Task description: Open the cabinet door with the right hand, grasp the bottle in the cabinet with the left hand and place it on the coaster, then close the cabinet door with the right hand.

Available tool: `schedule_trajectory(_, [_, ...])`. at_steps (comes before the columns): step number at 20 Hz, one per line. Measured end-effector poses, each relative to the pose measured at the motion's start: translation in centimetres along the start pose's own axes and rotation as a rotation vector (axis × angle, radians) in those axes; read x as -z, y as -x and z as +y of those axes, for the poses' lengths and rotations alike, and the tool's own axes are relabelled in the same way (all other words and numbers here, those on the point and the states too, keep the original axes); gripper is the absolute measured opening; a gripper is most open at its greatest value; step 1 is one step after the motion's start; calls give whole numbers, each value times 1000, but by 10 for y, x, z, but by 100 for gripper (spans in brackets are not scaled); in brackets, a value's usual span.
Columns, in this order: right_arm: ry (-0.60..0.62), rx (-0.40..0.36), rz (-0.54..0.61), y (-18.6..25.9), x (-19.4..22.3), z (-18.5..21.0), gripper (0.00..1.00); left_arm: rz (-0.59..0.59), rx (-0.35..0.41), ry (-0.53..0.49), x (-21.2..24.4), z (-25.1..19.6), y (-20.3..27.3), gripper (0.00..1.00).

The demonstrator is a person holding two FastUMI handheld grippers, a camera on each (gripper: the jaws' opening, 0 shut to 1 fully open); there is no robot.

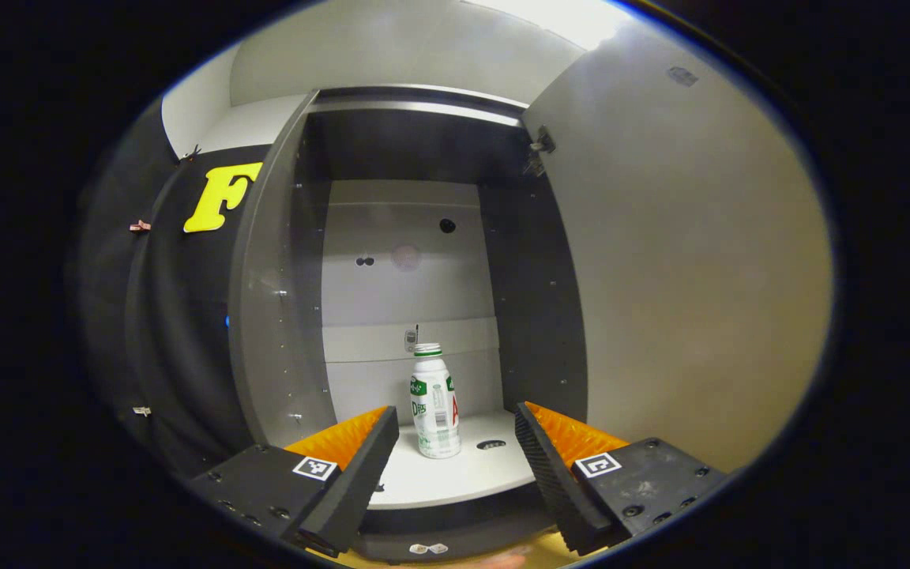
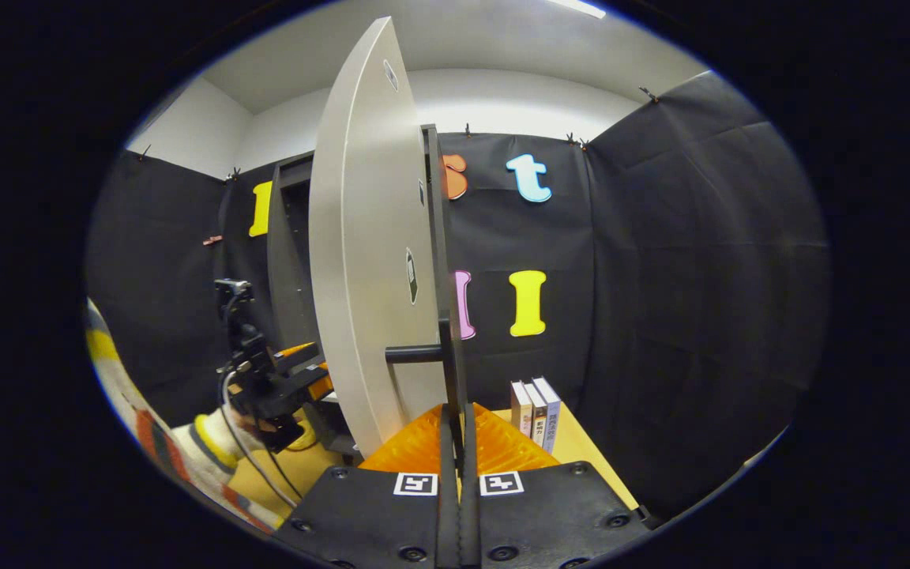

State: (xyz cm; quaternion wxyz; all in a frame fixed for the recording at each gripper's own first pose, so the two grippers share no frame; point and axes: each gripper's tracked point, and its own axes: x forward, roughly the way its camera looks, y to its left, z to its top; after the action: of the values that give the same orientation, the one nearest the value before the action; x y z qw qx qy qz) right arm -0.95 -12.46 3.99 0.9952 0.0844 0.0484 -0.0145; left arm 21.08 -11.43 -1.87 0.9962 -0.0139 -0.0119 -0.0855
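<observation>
Bottle point(image 1: 434, 401) stood upright on cabinet shelf point(image 1: 455, 474), at 12 o'clock from left gripper point(image 1: 455, 431), fingers spread wide, apart from it. Right gripper point(image 2: 456, 419) pinched door handle point(image 2: 447, 316); cabinet door point(image 2: 364, 261) swung open. Books point(image 2: 535, 411) on table point(image 2: 581, 454) at 1 o'clock.

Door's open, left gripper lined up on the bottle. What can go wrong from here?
1. The tall white plastic bottle with a green-rimmed cap stands upright and narrow; a finger of the open left gripper nudging it on approach may topple it on the white cabinet shelf.
2. The right gripper is shut on the thin black bar handle of the grey cabinet door; a slip could let the door swing toward the left gripper.
</observation>
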Motion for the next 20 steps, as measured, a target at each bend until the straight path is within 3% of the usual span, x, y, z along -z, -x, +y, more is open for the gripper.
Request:
schedule_trajectory(3, [-25,-48,18,4,1,2,5,26,-16,11,15,1,-44,94])
schedule_trajectory(9, [-27,-45,52,11,3,1,5,82,-86,-4,51,20,-121,94])
schedule_trajectory(20, [-36,-59,76,6,4,3,5,134,-101,3,72,27,-182,94])
